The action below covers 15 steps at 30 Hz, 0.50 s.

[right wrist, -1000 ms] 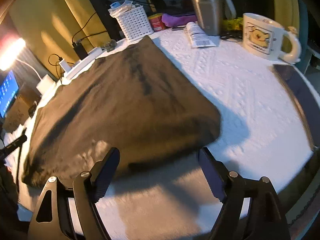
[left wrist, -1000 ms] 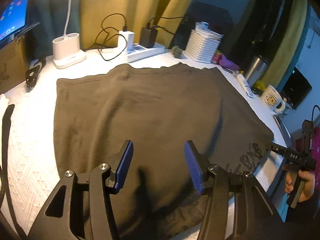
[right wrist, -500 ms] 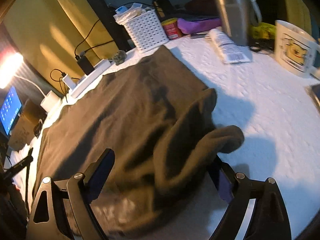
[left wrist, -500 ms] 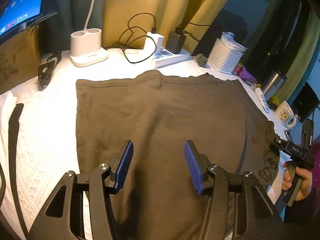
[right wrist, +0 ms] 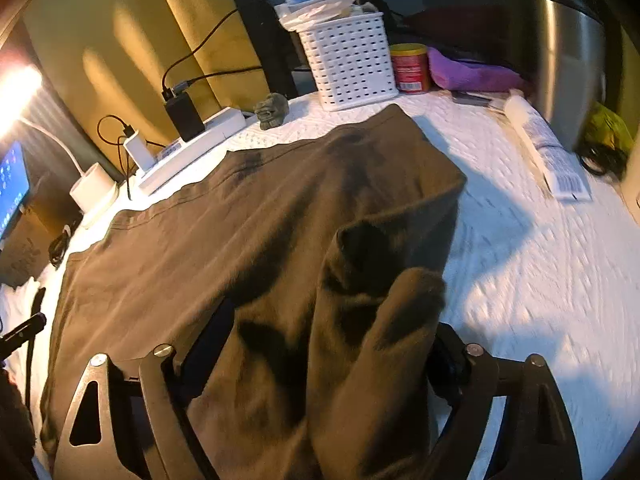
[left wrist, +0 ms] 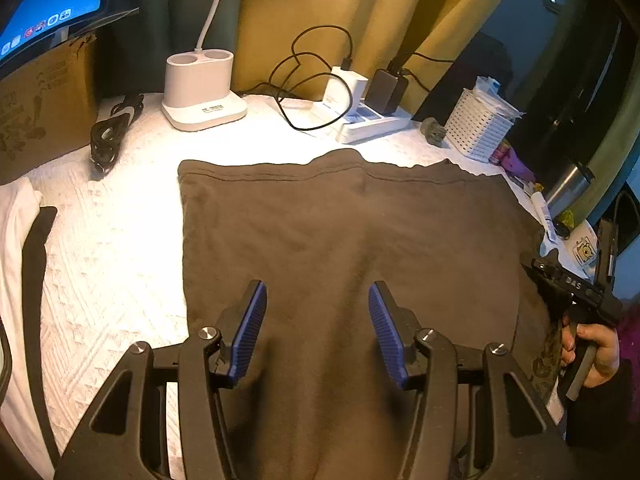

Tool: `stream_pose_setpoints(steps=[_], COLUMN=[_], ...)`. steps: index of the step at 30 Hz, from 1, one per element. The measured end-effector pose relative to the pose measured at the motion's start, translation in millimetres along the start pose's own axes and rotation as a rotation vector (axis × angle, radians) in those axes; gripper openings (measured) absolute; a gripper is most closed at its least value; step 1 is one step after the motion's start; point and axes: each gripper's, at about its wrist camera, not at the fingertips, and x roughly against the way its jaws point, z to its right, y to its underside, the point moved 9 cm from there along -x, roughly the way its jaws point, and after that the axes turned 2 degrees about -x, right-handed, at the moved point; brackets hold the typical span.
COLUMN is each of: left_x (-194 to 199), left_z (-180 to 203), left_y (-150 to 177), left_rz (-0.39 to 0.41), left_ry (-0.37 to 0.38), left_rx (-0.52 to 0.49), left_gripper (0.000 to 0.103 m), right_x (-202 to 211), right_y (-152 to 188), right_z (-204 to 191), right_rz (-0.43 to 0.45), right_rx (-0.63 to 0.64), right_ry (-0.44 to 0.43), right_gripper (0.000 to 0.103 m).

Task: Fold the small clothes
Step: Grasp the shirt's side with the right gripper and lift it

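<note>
A brown garment (left wrist: 340,232) lies spread flat on the white tablecloth (left wrist: 120,240). My left gripper (left wrist: 316,286) hovers open above the garment's near part, with nothing between its blue pads (left wrist: 250,328). In the right wrist view, the garment's right edge (right wrist: 380,280) is lifted and bunched into a hump. It fills the gap of my right gripper (right wrist: 332,312) and covers the right finger. Those jaws are closing but stand wide around the cloth. A hand (left wrist: 592,352) holds that gripper's handle at the garment's right side.
Along the back stand a white lamp base (left wrist: 200,88), a power strip with chargers (left wrist: 360,120) and a white basket (right wrist: 348,64). A steel tumbler (right wrist: 568,64), a tube (right wrist: 544,148) and a mug (left wrist: 584,248) sit to the right. A coiled black cable (left wrist: 112,132) lies left.
My right gripper slid leftward over the garment's right edge, which rose from flat into a bunch between its jaws. My left gripper shifted along the near edge and stayed open.
</note>
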Motion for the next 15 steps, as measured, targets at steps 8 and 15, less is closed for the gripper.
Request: stream_pose_setpoints(steps=[8,15], left_x=[-6,5], left_z=[-11,-21], left_y=[-1,-6], left_rz=[-0.011,0.018], left_ry=[0.003,0.006], left_rx=[0.011,0.01], left_gripper=[0.053,0.053], right_x=[-12,8], right_y=[-6,-15], right_z=[-8,-22], right_rz=[-0.005,0.004], right_rx=[0.115,0.055], right_ry=[0.081,-0.033], right_gripper=[0.024,0.02])
